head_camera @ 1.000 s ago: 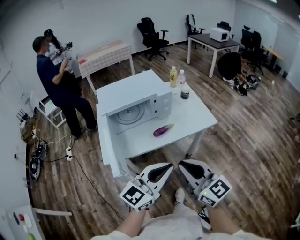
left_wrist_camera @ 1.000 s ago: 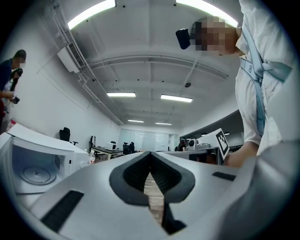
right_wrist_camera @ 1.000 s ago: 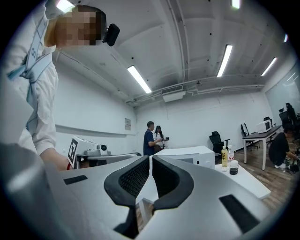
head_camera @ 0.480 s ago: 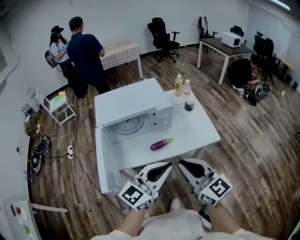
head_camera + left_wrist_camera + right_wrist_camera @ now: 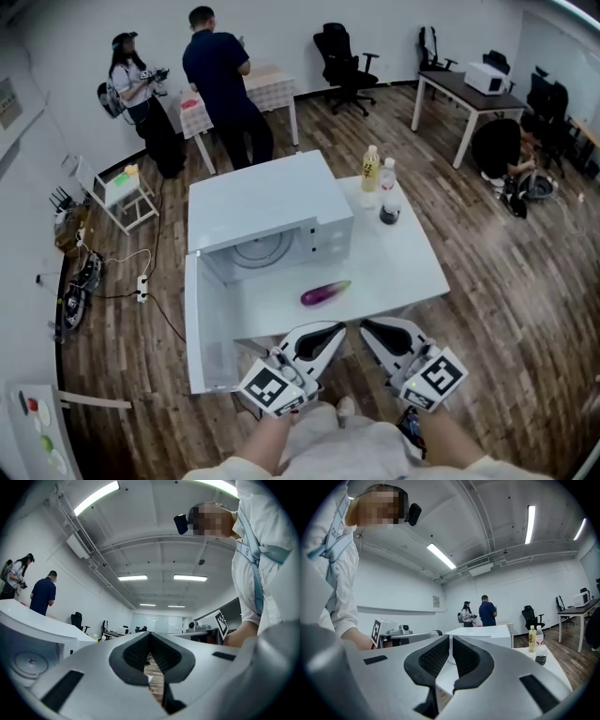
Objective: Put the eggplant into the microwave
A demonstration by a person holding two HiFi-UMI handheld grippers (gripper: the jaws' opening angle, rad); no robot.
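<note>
Eggplant on table, well ahead of L+R shut jaws.

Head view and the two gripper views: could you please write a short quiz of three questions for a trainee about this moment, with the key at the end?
1. True or false: the eggplant already lies inside the microwave.
2. The microwave's door is: A) swung open, B) shut, C) taken off.
3. In a few words: what does the left gripper hold?

Key
1. False. It lies on the white table, in front of the microwave.
2. A.
3. Nothing. Its jaws are together and empty.
</note>
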